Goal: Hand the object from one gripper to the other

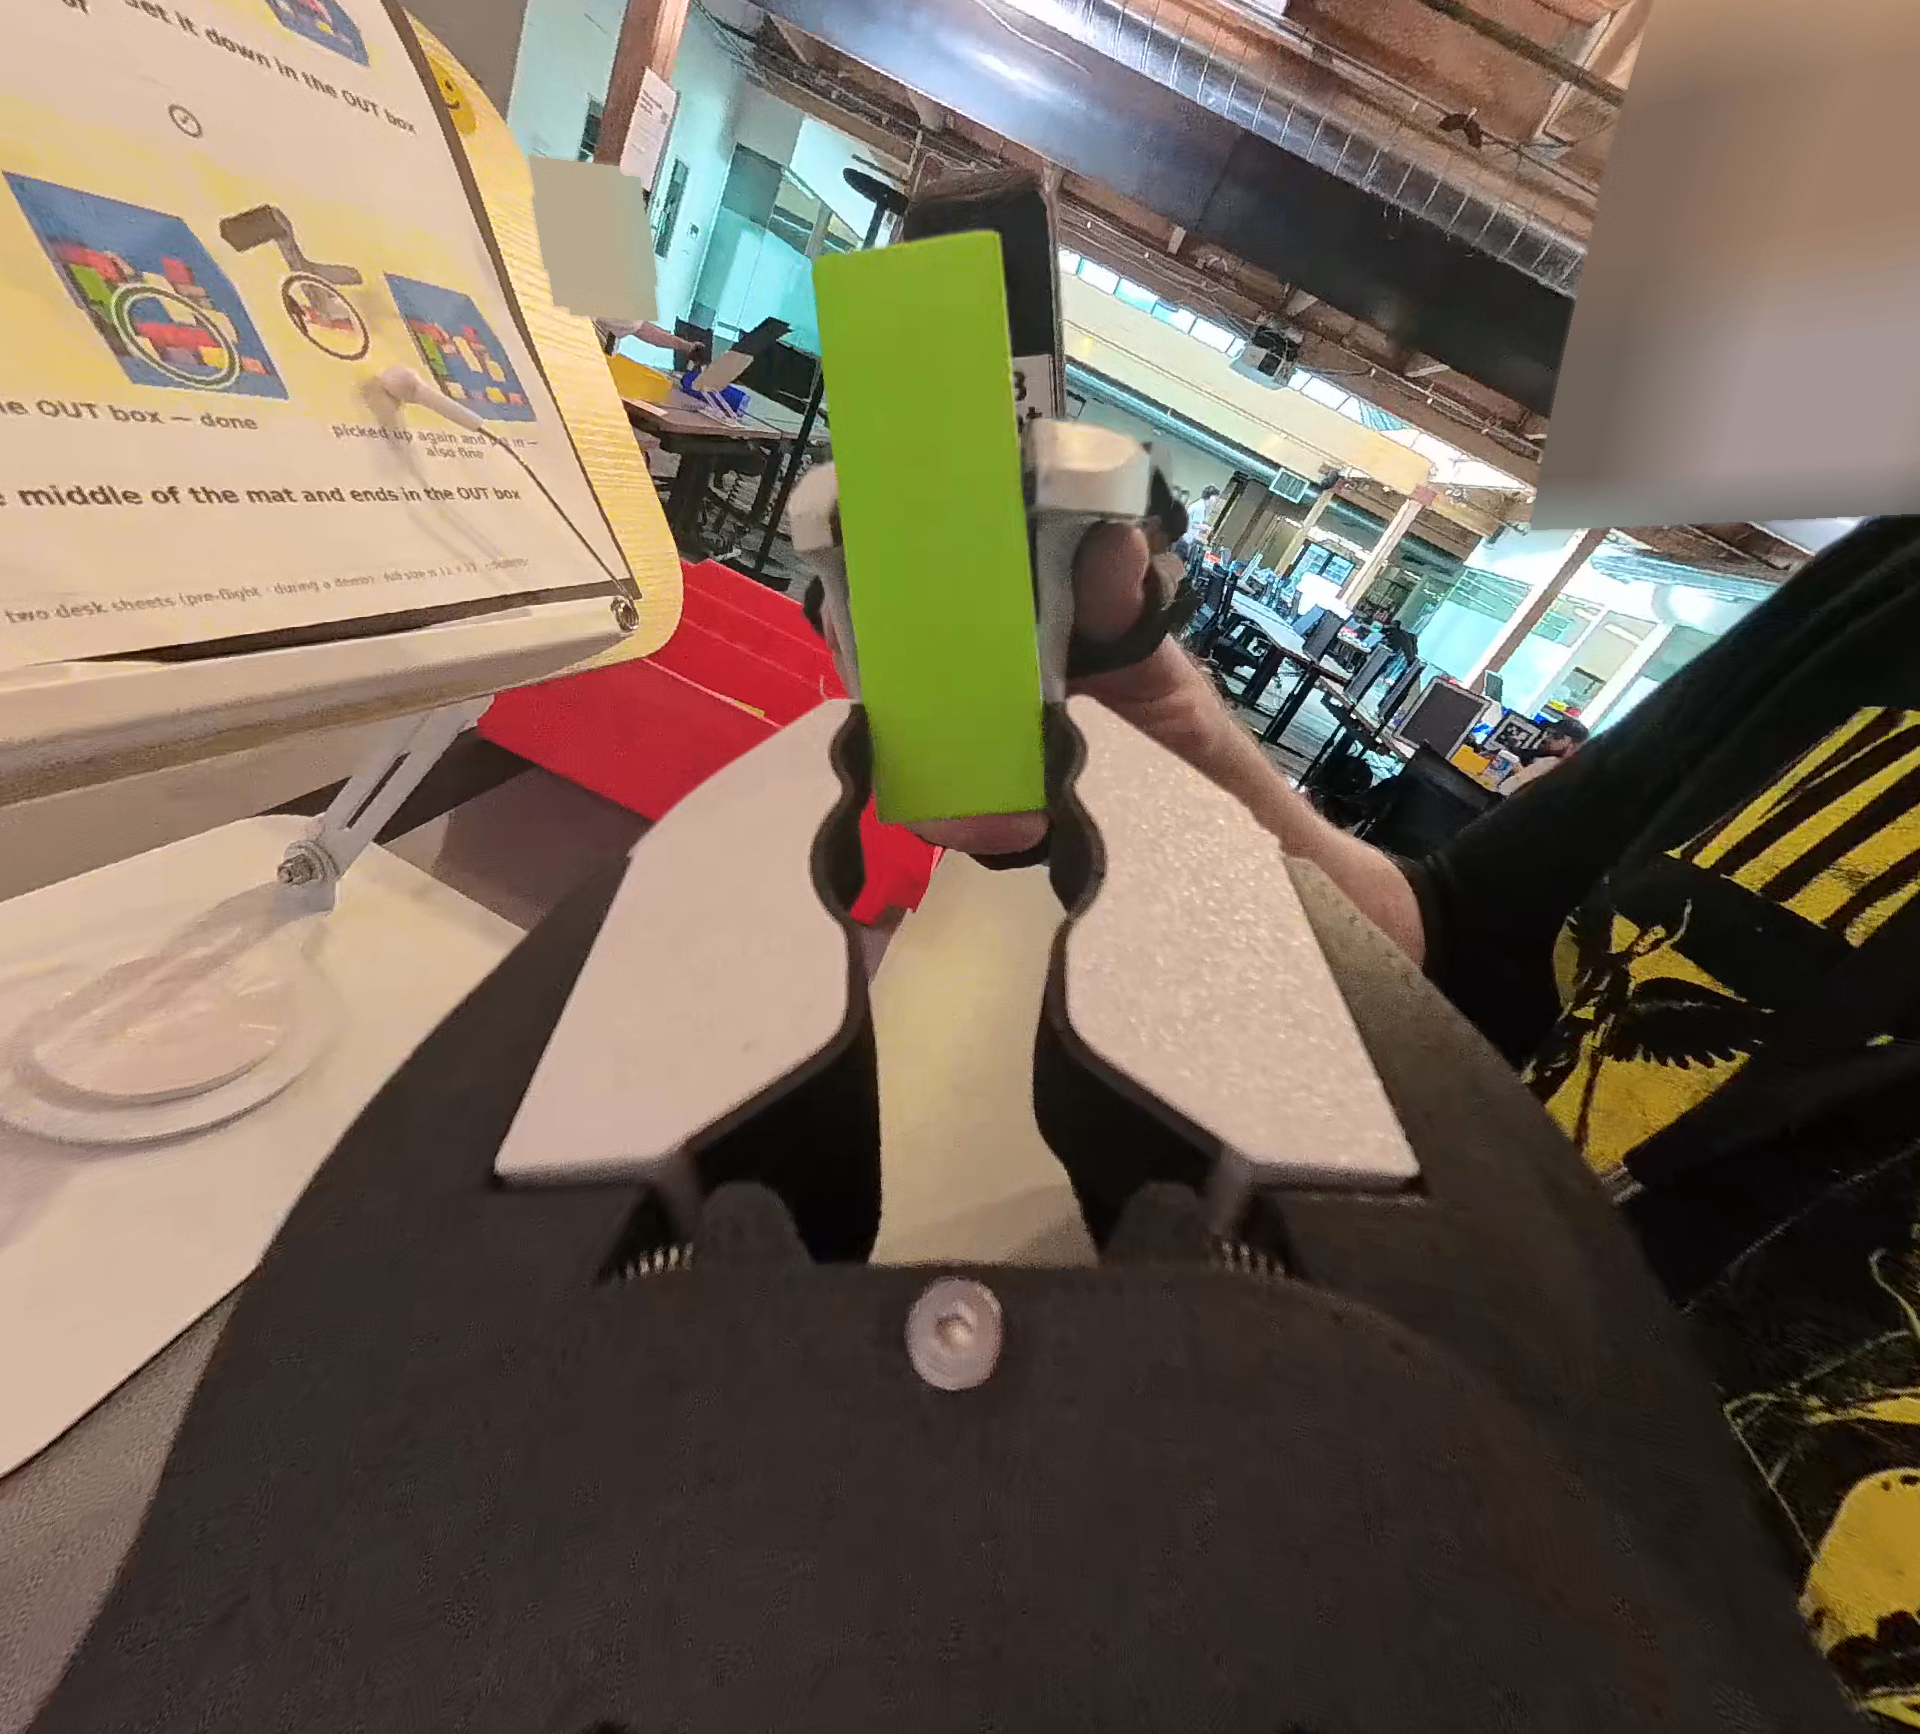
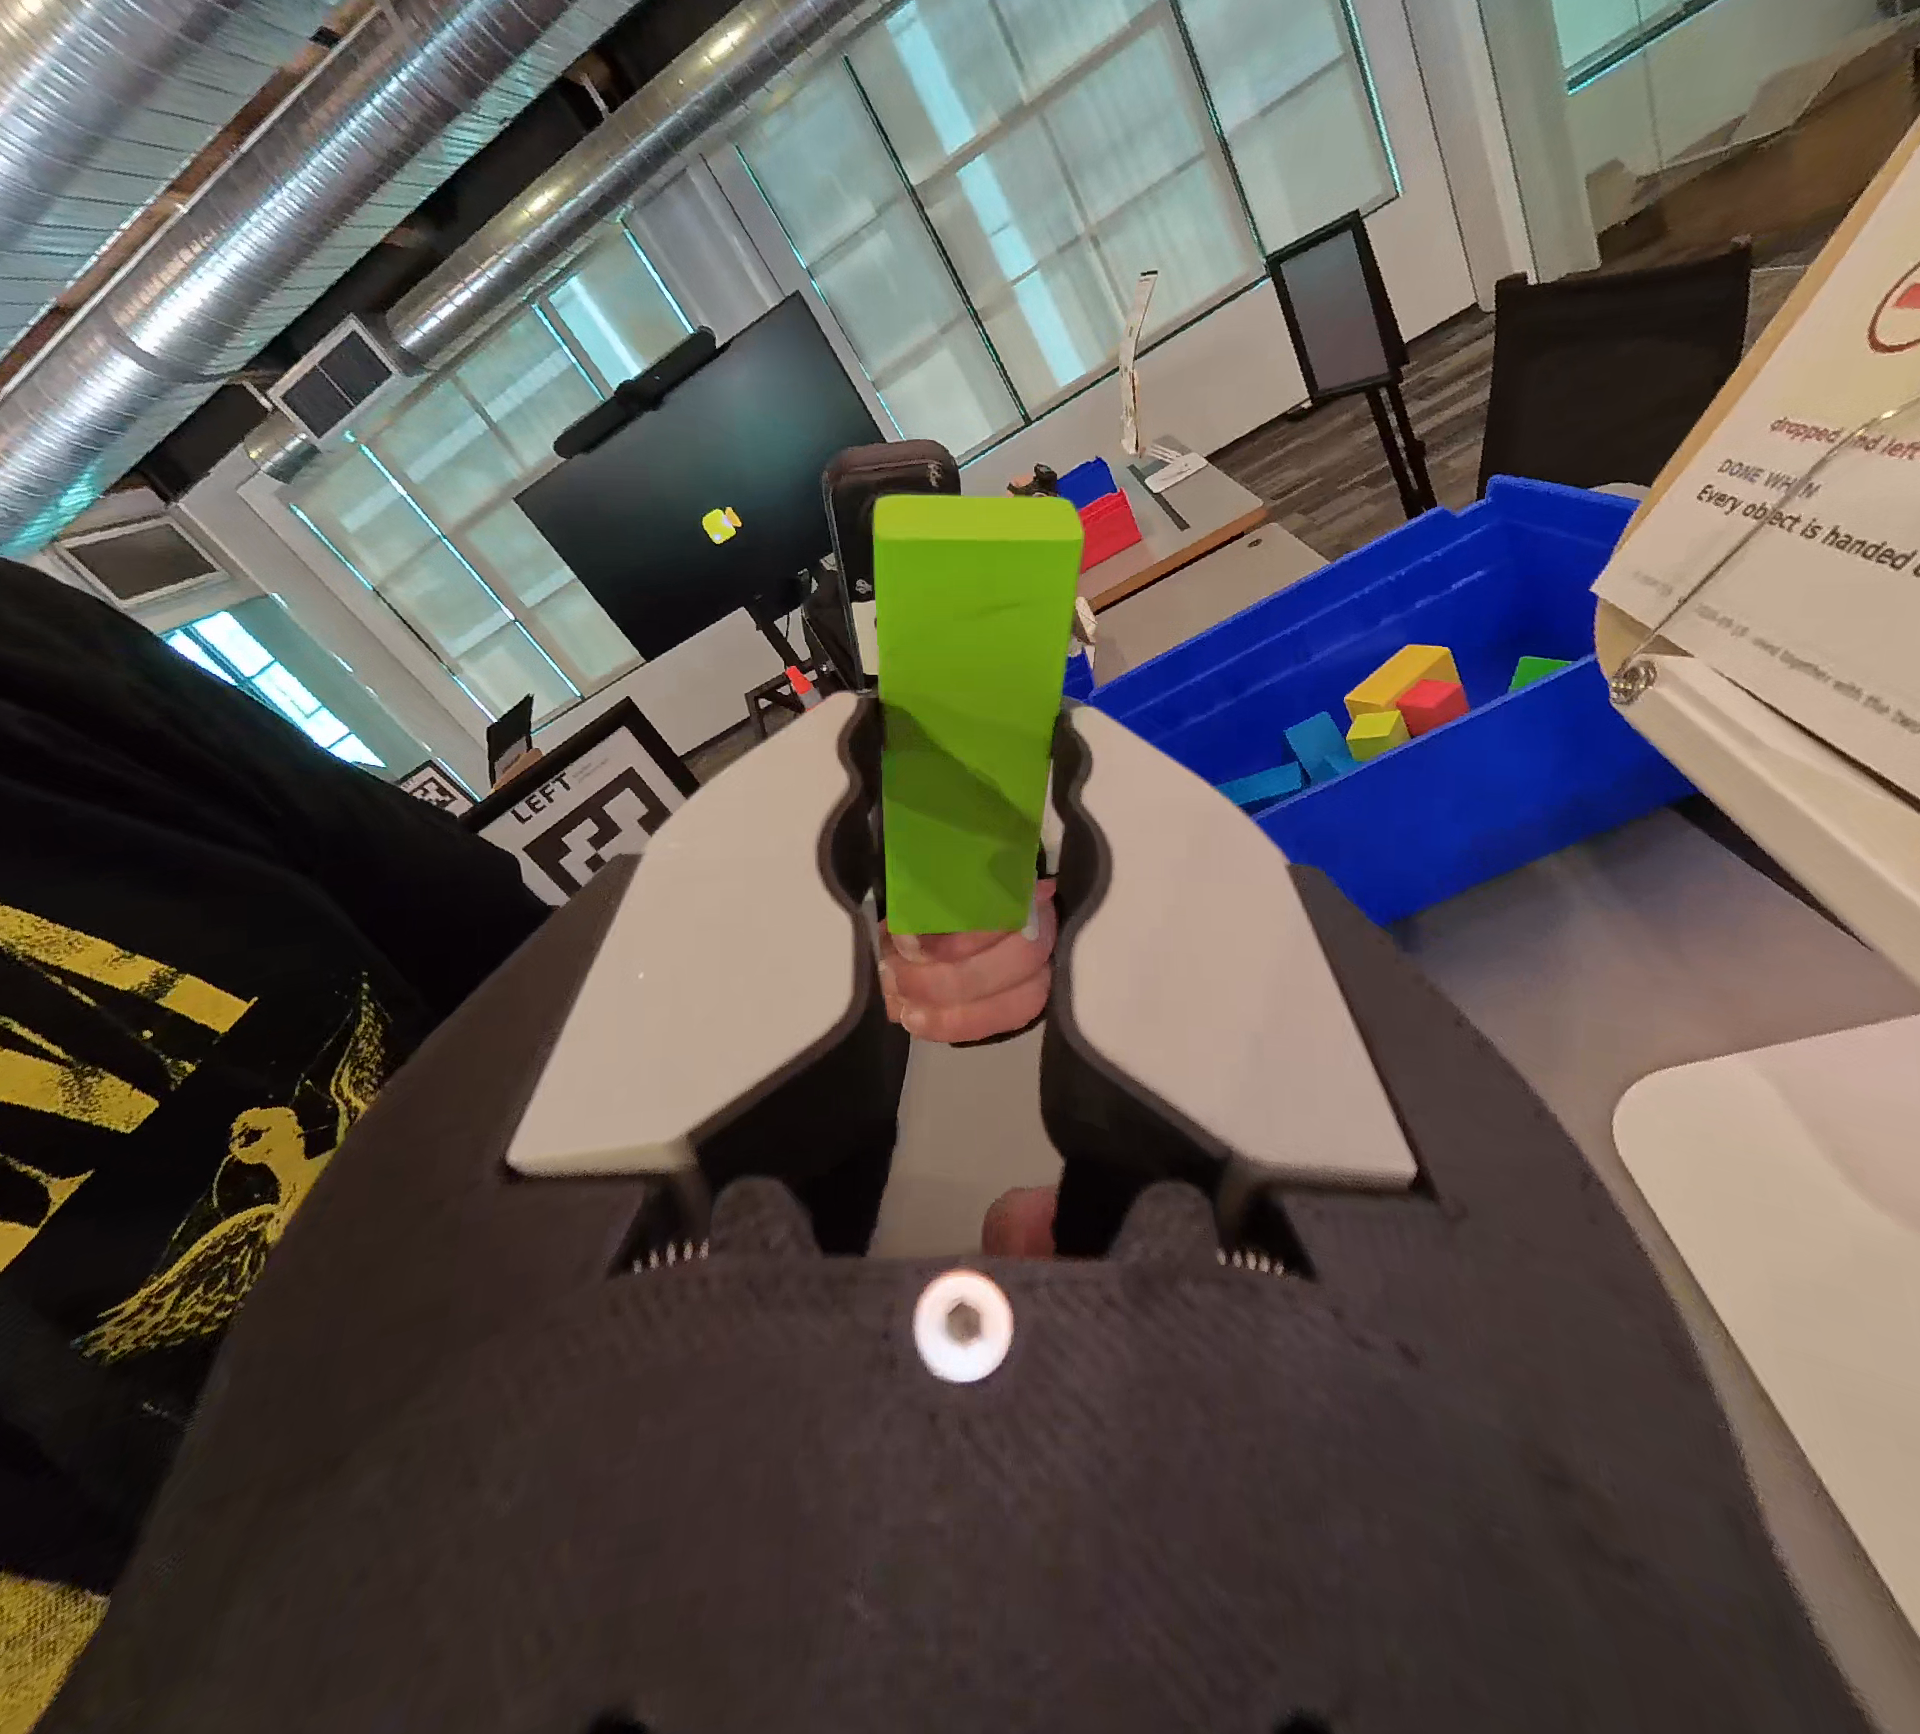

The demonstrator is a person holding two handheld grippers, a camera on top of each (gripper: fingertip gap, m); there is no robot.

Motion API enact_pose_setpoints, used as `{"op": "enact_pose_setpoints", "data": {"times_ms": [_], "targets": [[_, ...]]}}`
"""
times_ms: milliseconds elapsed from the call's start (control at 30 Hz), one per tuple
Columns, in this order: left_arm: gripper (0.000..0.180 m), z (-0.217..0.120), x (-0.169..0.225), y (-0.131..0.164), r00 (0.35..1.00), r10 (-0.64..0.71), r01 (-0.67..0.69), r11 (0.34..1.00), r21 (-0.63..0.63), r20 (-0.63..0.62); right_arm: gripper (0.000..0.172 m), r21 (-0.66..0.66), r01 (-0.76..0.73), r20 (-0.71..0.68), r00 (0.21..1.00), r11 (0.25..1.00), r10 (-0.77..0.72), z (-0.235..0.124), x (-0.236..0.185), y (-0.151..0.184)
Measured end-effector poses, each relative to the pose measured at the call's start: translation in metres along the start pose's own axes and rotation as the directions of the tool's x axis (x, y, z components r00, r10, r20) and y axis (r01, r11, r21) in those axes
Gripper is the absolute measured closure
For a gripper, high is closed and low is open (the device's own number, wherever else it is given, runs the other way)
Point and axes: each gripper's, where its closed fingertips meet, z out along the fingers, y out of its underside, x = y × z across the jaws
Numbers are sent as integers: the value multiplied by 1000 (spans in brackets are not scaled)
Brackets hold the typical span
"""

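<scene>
Your left gripper [image 1: 951,780] pinched the green block [image 1: 935,531] at its lower end, pads on both sides. Right gripper [image 2: 961,811] clamped the same block [image 2: 966,697], w/ the blue bin [image 2: 1455,811] just beside.

One green block [image 1: 935,521], two grippers, one blue bin [image 2: 1455,811], one red bin [image 1: 644,718].

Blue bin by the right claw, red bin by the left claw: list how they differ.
1. The blue bin holds loose coloured blocks in plain sight. The red bin shows mostly its outer wall, and its contents cannot be told.
2. The blue bin is seen nearly whole. The red bin is partly hidden behind the left claw and the green block.

Both are open plastic bins that stand beside a sheet stand.
</scene>
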Motion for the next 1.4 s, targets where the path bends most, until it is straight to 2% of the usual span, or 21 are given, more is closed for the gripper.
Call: {"op": "enact_pose_setpoints", "data": {"times_ms": [367,667,867,933,1000,1067,1133,1233,1300,1400], "targets": [[148,11,6,3,999,4,-4,1000,-7,-42,142,46,-42,35,999,998,40,-12,-5,-2],[148,18,9,10,999,4,-6,1000,-28,-46,140,15,-77,64,995,997,76,-15,-7,7],[148,18,11,11,999,-4,3,1000,-30,-45,141,1,-58,36,998,998,58,-15,-9,9],[146,16,12,7,999,-21,21,1000,-10,-49,141,-14,-40,-12,999,999,40,-24,-8,6],[141,8,10,1,1000,-7,7,1000,6,-26,141,-30,-15,-113,994,999,12,-51,1,-4],[145,-4,5,-2,1000,25,-25,1000,-2,17,141,-32,14,-286,958,999,-23,-98,23,-20],[152,-17,2,-5,999,25,-25,1000,10,36,141,-103,30,-516,853,994,-79,-159,58,-28],[158,-33,-8,1,997,2,-2,1000,-7,79,141,-206,-71,-765,634,976,-115,-254,114,-20],[162,-41,-12,2,996,-27,26,1000,12,87,141,-254,-178,-851,508,951,-133,-305,149,-2],[163,-48,-13,0,995,-57,54,998,29,85,141,-294,-341,-896,423,893,-133,-346,194,34]]}}
